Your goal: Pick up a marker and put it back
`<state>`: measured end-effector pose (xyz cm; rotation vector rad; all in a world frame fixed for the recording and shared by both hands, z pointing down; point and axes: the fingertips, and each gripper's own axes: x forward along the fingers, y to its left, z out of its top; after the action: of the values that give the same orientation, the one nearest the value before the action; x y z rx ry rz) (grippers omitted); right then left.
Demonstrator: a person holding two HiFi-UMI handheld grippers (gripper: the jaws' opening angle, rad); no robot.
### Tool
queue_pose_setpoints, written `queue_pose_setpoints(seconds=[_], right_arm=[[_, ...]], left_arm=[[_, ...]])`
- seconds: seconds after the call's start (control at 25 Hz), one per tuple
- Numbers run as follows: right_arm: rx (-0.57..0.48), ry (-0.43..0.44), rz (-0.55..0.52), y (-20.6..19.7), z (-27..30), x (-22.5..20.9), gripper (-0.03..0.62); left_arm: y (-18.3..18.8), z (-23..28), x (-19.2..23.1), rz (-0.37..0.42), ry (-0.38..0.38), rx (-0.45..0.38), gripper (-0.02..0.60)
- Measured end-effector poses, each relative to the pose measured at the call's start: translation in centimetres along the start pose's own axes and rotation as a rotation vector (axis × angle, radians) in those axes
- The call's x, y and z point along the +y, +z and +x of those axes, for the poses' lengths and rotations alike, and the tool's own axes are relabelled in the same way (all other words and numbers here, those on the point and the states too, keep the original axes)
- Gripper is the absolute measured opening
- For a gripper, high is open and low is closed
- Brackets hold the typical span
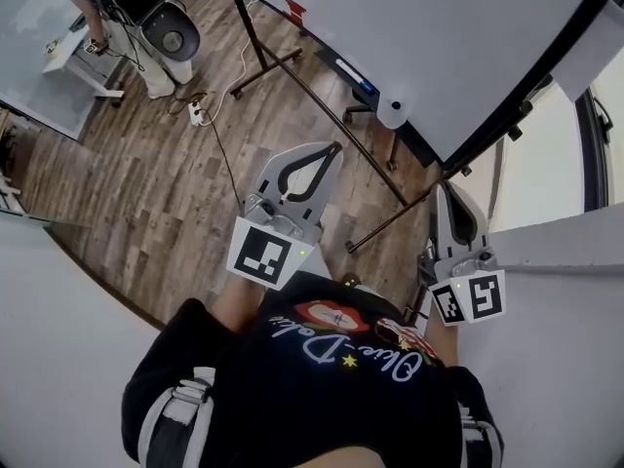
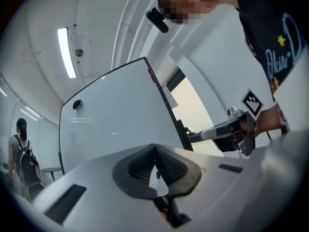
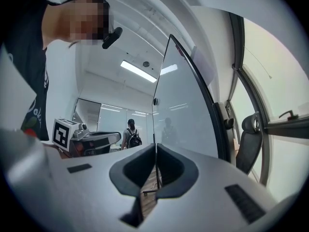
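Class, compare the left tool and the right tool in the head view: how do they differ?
The left tool tilts rightward; the right tool points nearly straight ahead. The left tool's cube shows one patterned face, the right tool's cube two. Both are shut and empty.

Whiteboard (image 1: 409,37): fills my upper right.
Left gripper (image 1: 334,150): my lower centre, before the board.
Right gripper (image 1: 441,189): just right of it.
Bystander (image 1: 146,13): upper left corner, well apart, on the floor (image 1: 146,183).

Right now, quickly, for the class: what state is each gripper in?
Left gripper: closed, holding nothing.
Right gripper: closed, holding nothing.
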<state>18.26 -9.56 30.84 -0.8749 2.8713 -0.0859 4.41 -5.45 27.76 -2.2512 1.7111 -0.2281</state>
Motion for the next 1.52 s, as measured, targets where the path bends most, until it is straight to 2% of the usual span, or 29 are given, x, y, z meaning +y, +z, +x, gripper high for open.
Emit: queue_pose_setpoints(seconds=[0.24, 0.68, 0.88, 1.24, 1.52], right_arm=[[0.0, -0.074, -0.015, 0.1, 3.2, -0.9, 0.0], [0.027, -0.206, -0.044, -1.1, 10.0, -1.9, 0.002], [0.053, -0.279, -0.066, -1.9, 12.0, -2.2, 0.002], [0.087, -0.416, -0.079, -4.2, 14.9, -3.2, 0.003], [0.138, -0.483, -0.076, -6.8, 16.9, -4.3, 0.051]], left_arm=[[-1.2, 3.0, 3.0, -0.063, -0.068, -0.03, 0.003], [-4.4, 7.9, 9.0, -0.101, -0.202, -0.069, 0.003], [-5.6, 9.8, 10.5, -0.138, -0.284, -0.09, 0.003], [-7.7, 12.9, 12.5, -0.135, -0.426, -0.114, 0.003], [-9.2, 14.9, 13.1, -0.159, -0.503, -0.107, 0.003]])
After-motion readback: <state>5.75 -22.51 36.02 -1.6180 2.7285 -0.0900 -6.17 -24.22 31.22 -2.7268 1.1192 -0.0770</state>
